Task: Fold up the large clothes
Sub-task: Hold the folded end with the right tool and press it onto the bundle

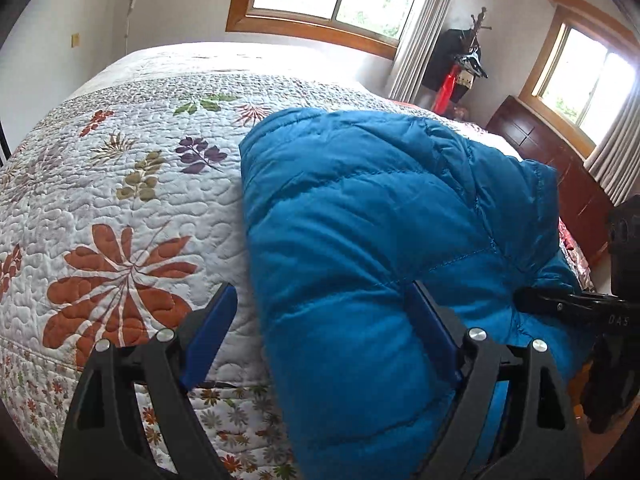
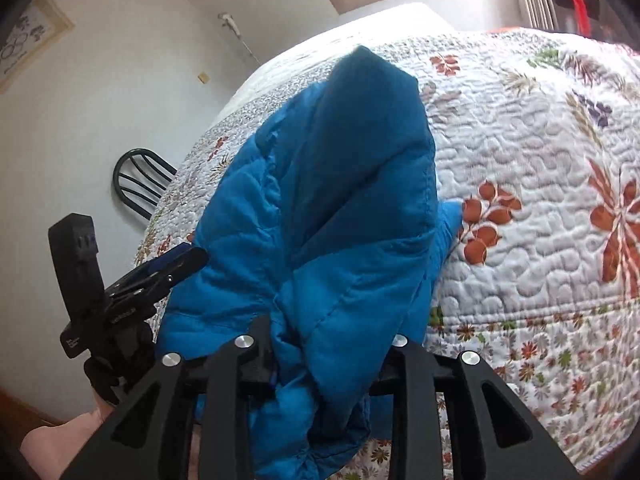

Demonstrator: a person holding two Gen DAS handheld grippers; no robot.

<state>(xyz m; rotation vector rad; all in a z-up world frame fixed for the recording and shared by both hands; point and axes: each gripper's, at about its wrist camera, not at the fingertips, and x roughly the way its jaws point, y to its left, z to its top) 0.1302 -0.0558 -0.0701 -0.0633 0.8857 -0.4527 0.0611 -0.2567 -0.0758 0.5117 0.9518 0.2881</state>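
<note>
A blue quilted puffer jacket (image 1: 360, 220) lies bunched at the near edge of the bed, partly hanging over it; it also shows in the right wrist view (image 2: 320, 208). My left gripper (image 1: 320, 336) is open, its blue-padded jaws wide apart around the jacket's near left edge. My right gripper (image 2: 324, 352) is shut on a thick fold of the jacket. Its body shows in the left wrist view (image 1: 580, 308), pressed into the jacket's right side. The left gripper's finger shows in the right wrist view (image 2: 172, 264) at the jacket's left side.
The bed carries a white quilted bedspread with leaf and flower prints (image 1: 132, 184). A dark wooden headboard (image 1: 560, 160) stands at the right, a coat stand (image 1: 464, 60) by the window. A black chair (image 2: 140, 184) stands beside the bed.
</note>
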